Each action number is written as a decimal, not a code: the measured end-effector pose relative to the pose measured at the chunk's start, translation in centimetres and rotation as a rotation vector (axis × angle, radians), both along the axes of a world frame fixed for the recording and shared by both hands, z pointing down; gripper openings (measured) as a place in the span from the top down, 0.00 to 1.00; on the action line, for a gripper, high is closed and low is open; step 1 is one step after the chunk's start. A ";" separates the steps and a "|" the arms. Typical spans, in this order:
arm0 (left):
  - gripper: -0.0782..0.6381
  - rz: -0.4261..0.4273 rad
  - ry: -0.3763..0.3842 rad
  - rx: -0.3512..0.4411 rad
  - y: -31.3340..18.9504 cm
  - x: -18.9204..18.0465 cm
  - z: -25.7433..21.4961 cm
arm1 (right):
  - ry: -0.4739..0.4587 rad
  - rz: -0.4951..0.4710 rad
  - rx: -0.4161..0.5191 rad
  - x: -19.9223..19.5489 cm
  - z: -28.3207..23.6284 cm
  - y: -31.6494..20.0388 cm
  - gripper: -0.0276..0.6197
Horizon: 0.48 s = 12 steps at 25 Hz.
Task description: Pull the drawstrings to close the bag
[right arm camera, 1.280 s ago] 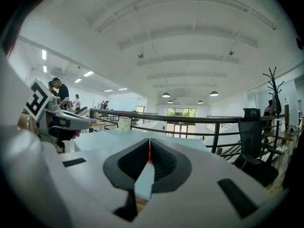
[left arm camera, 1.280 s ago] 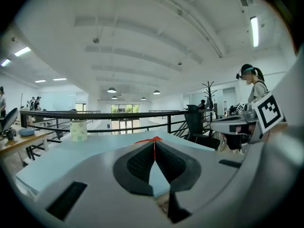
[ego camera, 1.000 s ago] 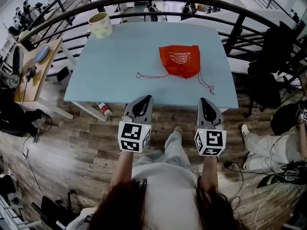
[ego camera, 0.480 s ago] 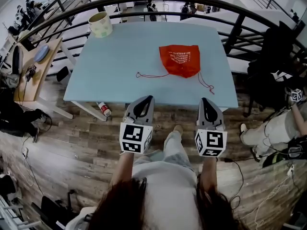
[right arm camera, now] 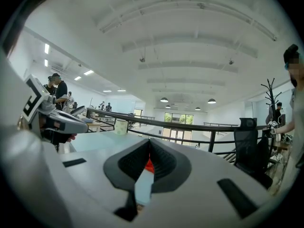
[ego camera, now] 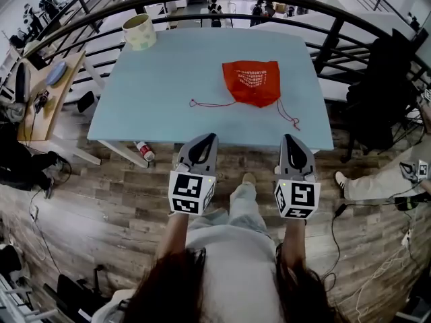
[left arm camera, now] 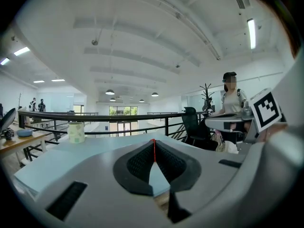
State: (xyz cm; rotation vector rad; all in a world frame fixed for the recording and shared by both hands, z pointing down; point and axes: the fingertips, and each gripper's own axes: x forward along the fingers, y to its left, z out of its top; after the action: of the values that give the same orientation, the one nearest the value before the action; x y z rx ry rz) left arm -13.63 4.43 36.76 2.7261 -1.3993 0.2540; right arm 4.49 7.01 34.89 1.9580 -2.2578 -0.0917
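While both grippers hang off the near edge of the pale blue tabletop [ego camera: 161, 79], the orange drawstring bag [ego camera: 251, 83] lies flat near the middle, well apart from them. The left gripper [ego camera: 205, 138] and right gripper [ego camera: 290, 138] sit on the near side of the bag, each with its fingers [left arm camera: 135, 163] closed together on nothing.

One thin red drawstring [ego camera: 209, 104] trails left of the bag's gathered near end, and the other drawstring [ego camera: 289, 118] trails right of it toward the tabletop's edge. The cords lie flat and thin, so a pinch could likely scrape the surface and miss. A pull on one cord alone would probably drag the light bag instead of cinching it.

The bag looks flat; anything inside is hidden. A paper cup [ego camera: 140, 32] stands far left of the bag, and its contents cannot be made out.
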 end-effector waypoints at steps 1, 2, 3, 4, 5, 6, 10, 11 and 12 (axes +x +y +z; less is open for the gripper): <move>0.87 0.000 0.000 0.000 0.0 0.1 0.0 | 0.001 0.000 0.000 0.0 0.0 0.0 0.92; 0.87 0.000 0.001 -0.001 -0.1 0.1 0.0 | 0.002 0.001 -0.001 0.1 -0.1 0.1 0.92; 0.87 0.000 0.003 -0.002 -0.1 0.2 0.0 | 0.003 0.001 -0.002 0.2 -0.1 0.1 0.92; 0.87 0.001 0.005 -0.003 -0.1 0.3 0.0 | 0.005 0.002 -0.003 0.2 -0.1 0.2 0.92; 0.87 0.004 0.006 -0.004 -0.1 0.4 0.1 | 0.005 0.004 -0.004 0.3 -0.1 0.2 0.92; 0.87 0.007 0.004 -0.005 0.0 0.5 0.1 | 0.003 0.006 -0.004 0.4 -0.1 0.3 0.92; 0.87 0.013 0.001 -0.009 0.1 1.1 0.2 | -0.021 0.005 -0.005 0.8 -0.2 0.5 0.92; 0.87 0.013 0.004 -0.009 0.1 1.2 0.2 | -0.027 0.001 -0.007 0.8 -0.2 0.5 0.92; 0.87 0.013 0.005 -0.010 0.1 1.3 0.2 | -0.032 -0.005 -0.008 0.9 -0.2 0.6 0.92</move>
State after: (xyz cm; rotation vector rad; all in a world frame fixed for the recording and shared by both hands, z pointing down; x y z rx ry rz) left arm -12.28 4.52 36.96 2.7273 -1.3753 0.2531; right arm 5.35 7.57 34.69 1.9634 -2.2797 -0.0516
